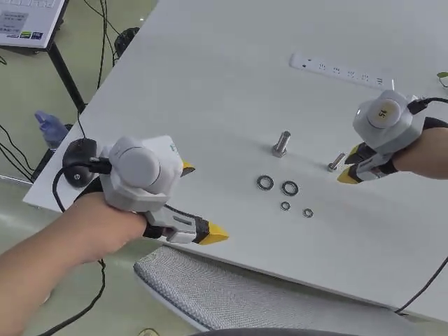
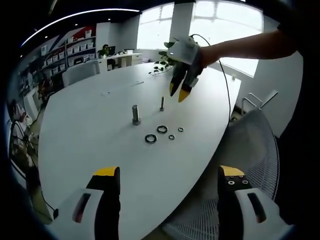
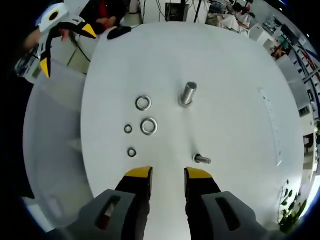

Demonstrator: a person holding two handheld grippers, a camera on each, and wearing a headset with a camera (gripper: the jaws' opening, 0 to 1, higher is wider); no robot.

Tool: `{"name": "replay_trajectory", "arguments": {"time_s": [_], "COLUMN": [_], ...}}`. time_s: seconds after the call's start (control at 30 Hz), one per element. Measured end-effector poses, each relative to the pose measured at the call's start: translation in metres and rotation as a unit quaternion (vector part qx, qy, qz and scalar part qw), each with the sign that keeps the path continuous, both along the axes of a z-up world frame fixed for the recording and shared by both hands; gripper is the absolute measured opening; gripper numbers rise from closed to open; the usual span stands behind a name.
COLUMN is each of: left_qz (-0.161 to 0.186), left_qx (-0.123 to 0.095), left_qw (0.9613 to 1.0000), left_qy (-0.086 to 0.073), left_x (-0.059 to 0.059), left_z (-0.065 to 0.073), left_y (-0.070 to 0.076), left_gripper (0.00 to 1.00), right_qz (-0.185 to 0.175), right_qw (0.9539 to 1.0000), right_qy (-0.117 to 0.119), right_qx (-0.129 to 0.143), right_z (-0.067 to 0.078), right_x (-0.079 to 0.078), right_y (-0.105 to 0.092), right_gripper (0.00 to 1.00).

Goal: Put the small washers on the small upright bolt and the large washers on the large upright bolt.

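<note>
Washers, all four, lie loose and flat on the table (image 1: 210, 84), none on a bolt yet. Two large washers (image 1: 264, 183) sit side by side, with two small washers (image 1: 285, 206) just on the near side of them. Large bolt (image 1: 281, 143) stands just beyond the large pair. Small bolt (image 1: 336, 162) is to its right, close by the right gripper (image 1: 351, 166). Both bolts look head-down, shank pointing up, long axis vertical. Washer holes face up too, so probably no reorienting needed. Right gripper jaws are partly apart with nothing between them. Left gripper (image 1: 201, 201) is spread wide and empty, at the near-left table edge. Suggest: pinch one washer by its rim from above, lift it level, centre the hole over the matching shank, let go low. A flat ring on a smooth top will likely skid, so close slowly. Small bolt looks easy to tip; keep the jaws off it.
</note>
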State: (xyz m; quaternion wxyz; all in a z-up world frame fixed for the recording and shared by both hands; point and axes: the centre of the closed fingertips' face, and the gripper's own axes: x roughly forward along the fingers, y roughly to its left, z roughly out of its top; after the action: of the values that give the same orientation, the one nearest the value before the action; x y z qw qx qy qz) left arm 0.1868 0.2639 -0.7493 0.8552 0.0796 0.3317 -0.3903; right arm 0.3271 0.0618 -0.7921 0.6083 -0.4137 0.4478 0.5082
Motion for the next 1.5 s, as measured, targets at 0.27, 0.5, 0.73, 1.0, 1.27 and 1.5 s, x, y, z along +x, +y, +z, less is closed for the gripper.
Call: {"name": "replay_trajectory", "arguments": {"time_s": [0.27,0.5,0.73,1.0,1.27,1.5], "left_qz": [0.005,0.000,-0.004,-0.009,-0.021,-0.019], "left_qx": [-0.006,-0.003,0.003,-0.001,-0.005,-0.002], "left_qw": [1.0000,1.0000,1.0000,1.0000,0.9998,0.9998], "left_qy": [0.001,-0.002,-0.003,0.001,-0.002,0.000], "left_x": [-0.004,-0.008,-0.010,-0.014,-0.016,-0.017], "left_z": [-0.001,0.002,0.006,0.007,0.008,0.007], "left_y": [0.000,0.002,0.001,-0.005,-0.011,-0.007], "left_gripper": [0.79,0.79,0.79,0.79,0.79,0.79], "right_qz": [0.004,0.005,0.010,-0.006,-0.014,-0.014], "right_qw": [0.9999,0.9996,0.9997,0.9995,0.9995,0.9996], "right_qy": [0.014,0.025,0.023,0.030,0.024,0.020], "right_qx": [0.008,0.009,0.006,0.012,0.015,0.015], "right_z": [-0.011,-0.022,-0.037,-0.061,-0.071,-0.074], "right_x": [-0.029,-0.045,-0.053,-0.057,-0.055,-0.055], "right_y": [0.008,0.013,0.017,0.018,0.022,0.022], "right_gripper": [0.27,0.27,0.27,0.26,0.26,0.26]}}
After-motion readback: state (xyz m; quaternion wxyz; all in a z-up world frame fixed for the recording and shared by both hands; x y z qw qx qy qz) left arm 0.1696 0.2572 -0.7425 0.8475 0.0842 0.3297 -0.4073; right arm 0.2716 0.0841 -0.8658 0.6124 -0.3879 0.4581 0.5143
